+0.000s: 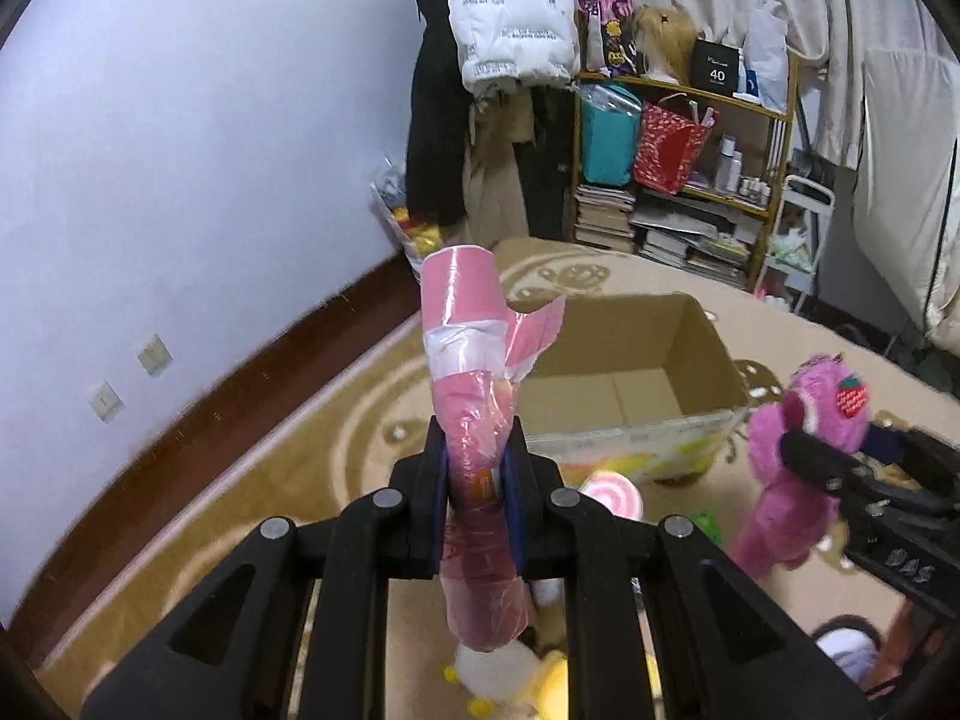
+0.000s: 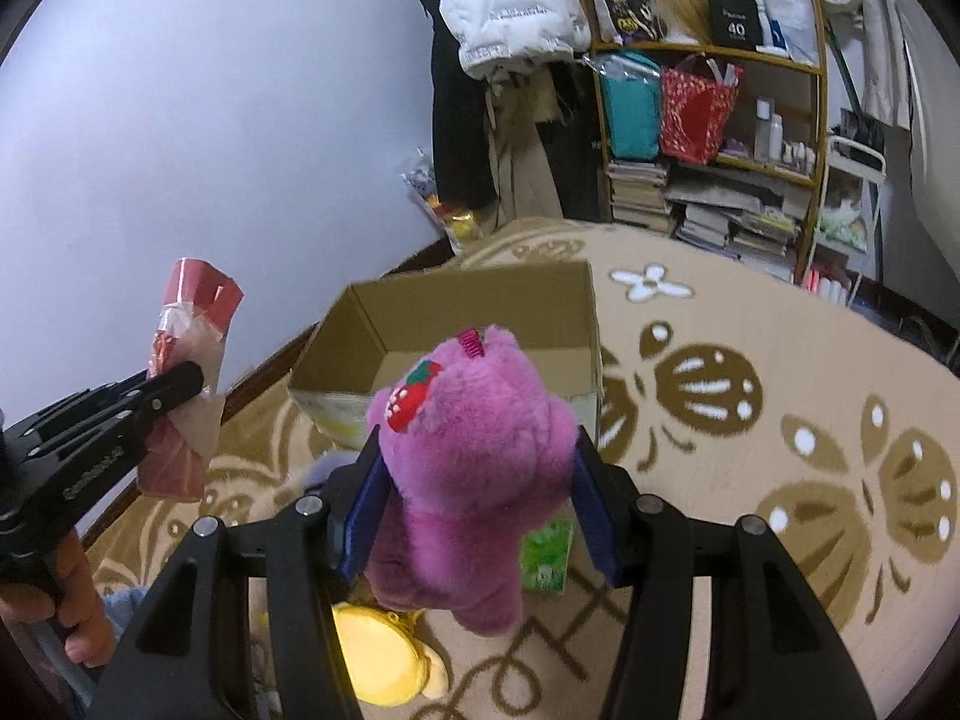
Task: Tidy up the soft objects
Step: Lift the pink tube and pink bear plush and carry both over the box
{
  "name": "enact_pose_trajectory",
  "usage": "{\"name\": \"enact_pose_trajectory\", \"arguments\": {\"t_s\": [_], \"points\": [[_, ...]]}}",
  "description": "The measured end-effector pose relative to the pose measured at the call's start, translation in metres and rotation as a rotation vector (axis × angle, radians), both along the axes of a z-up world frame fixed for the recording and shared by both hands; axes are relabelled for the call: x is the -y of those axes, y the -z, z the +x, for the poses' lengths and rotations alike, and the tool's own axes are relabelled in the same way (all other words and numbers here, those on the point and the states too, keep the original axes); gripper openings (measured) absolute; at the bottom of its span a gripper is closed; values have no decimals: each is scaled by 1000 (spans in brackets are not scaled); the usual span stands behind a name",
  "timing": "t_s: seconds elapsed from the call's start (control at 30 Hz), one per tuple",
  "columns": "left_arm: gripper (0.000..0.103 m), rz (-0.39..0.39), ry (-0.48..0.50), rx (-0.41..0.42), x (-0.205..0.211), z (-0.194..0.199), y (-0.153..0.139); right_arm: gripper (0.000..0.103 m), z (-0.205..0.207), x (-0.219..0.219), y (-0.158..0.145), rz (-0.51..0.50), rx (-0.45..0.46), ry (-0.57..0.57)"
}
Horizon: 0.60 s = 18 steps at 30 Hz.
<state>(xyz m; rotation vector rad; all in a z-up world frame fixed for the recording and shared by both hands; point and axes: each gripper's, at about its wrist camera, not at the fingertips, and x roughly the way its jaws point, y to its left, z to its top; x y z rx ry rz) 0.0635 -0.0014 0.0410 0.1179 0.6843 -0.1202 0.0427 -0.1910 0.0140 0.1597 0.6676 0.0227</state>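
**Both hand-held grippers loaded above the carpet, open box ahead**

The purple plush bear (image 2: pixel 474 480) is fluffy magenta-purple, with a red strawberry patch on its head and a small pink loop at the crown. It hangs upright in the air, head toward the cardboard box (image 2: pixel 456 324), legs dangling below the jaws. The right hand-held gripper (image 2: pixel 477 498) is clamped on the bear's body, its blue-lined fingers pressing in from either side; the bear sits just short of the box's near wall.

The pink plastic-wrapped roll (image 1: pixel 474 420) is a soft tube in crinkled pink film, banded with clear tape near its upper part, with a torn pink flap sticking out to the right. It stands nearly upright, gripped around its middle by the left hand-held gripper (image 1: pixel 477 468), so that it juts above and below the jaws. In the right wrist view the person's left hand (image 2: pixel 72 606) is wrapped around that gripper's handle at the lower left edge.

The box is open and stands on the patterned beige carpet (image 2: pixel 750 324), near the wall-side edge. On the carpet below the grippers lie a yellow plush (image 2: pixel 384 654), a green packet (image 2: pixel 546 552) and a pink-and-white round plush (image 1: pixel 612 495) just beside the box's near wall. A cluttered wooden shelf (image 1: pixel 774 114) stands at the carpet's far edge.
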Motion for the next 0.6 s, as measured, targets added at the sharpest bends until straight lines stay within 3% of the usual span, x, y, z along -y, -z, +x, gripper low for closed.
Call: {"name": "enact_pose_trajectory", "arguments": {"t_s": [0.3, 0.6], "points": [[15, -14, 1, -16, -3, 33, 0, 60, 21, -1, -30, -54, 74, -33], [15, -8, 35, -11, 7, 61, 6, 60, 57, 1, -34, -96, 110, -37]]}}
